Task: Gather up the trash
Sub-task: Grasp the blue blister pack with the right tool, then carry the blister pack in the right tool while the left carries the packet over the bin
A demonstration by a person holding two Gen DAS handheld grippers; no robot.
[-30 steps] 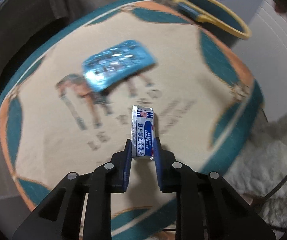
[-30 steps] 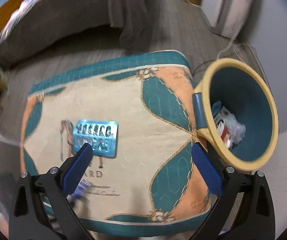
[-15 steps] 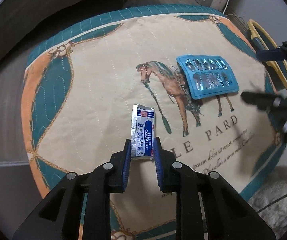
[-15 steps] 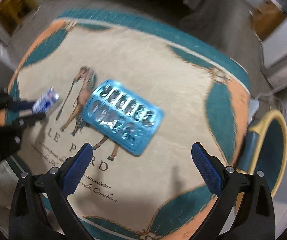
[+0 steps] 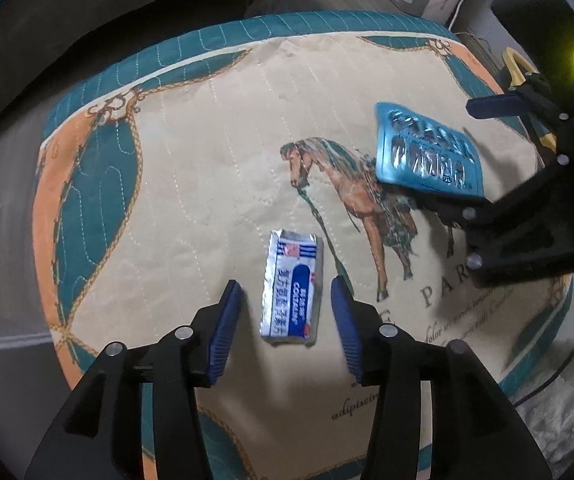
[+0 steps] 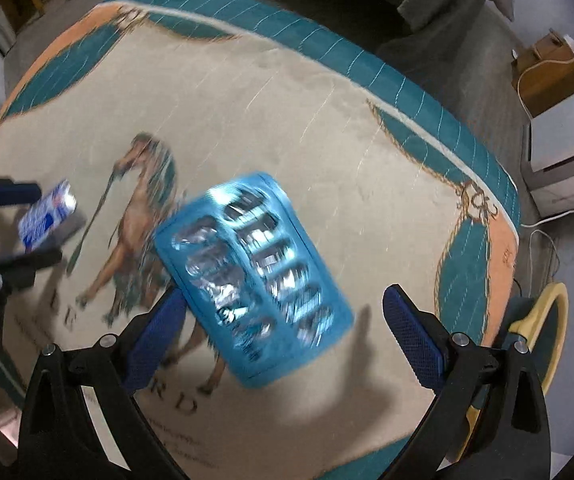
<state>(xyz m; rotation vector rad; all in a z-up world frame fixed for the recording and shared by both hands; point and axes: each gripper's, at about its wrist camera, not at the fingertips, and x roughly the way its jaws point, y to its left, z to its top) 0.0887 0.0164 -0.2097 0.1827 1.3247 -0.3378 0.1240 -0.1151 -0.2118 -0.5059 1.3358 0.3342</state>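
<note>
Foil sachet (image 5: 292, 289) lies flat on the cloth (image 5: 207, 168) between the left gripper (image 5: 285, 318) jaws, which have just been opening and no longer touch it. The right gripper (image 6: 285, 334) stands wide apart over the blue blister pack (image 6: 253, 276), not yet gripping. That pickup looks to be the step in hand: next, lower, close on the pack, and carry it to the yellow bin (image 6: 549, 320) beside the cloth.

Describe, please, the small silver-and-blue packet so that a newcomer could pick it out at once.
Start at the quilted cloth with the horse print. Just below the horse's head, between the open fingers of the left hand-held gripper, lies the packet. Unlike the all-blue blister pack, it is smaller, silver-edged and carries a printed blue label.
</note>
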